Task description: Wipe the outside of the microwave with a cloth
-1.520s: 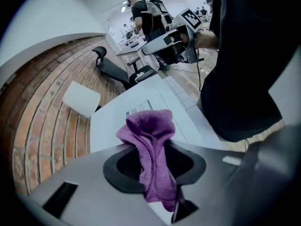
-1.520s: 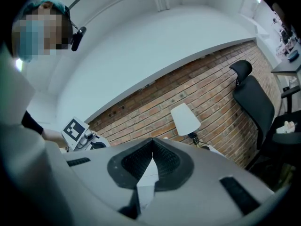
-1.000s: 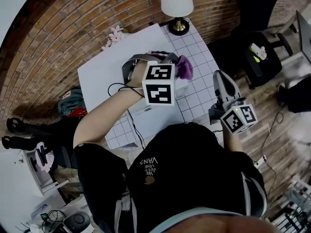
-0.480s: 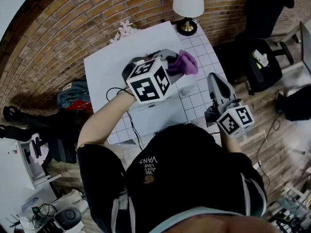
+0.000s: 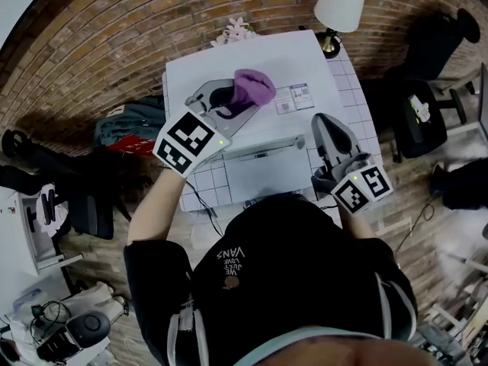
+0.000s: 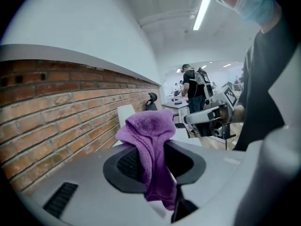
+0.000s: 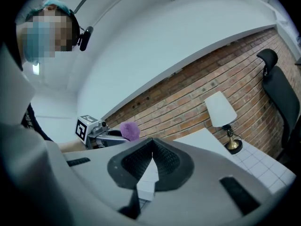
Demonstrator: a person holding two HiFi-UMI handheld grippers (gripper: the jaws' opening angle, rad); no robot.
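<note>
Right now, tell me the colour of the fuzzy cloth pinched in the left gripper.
Purple. The fuzzy cloth shows best in the left gripper view.

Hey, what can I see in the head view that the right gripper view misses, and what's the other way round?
Only the head view: the pink flowers and the labels on the microwave. Only the right gripper view: the right tongs, shut on nothing, and the ceiling. Both: the purple cloth gripped in the left tongs, the lamp and the brick wall.
</note>
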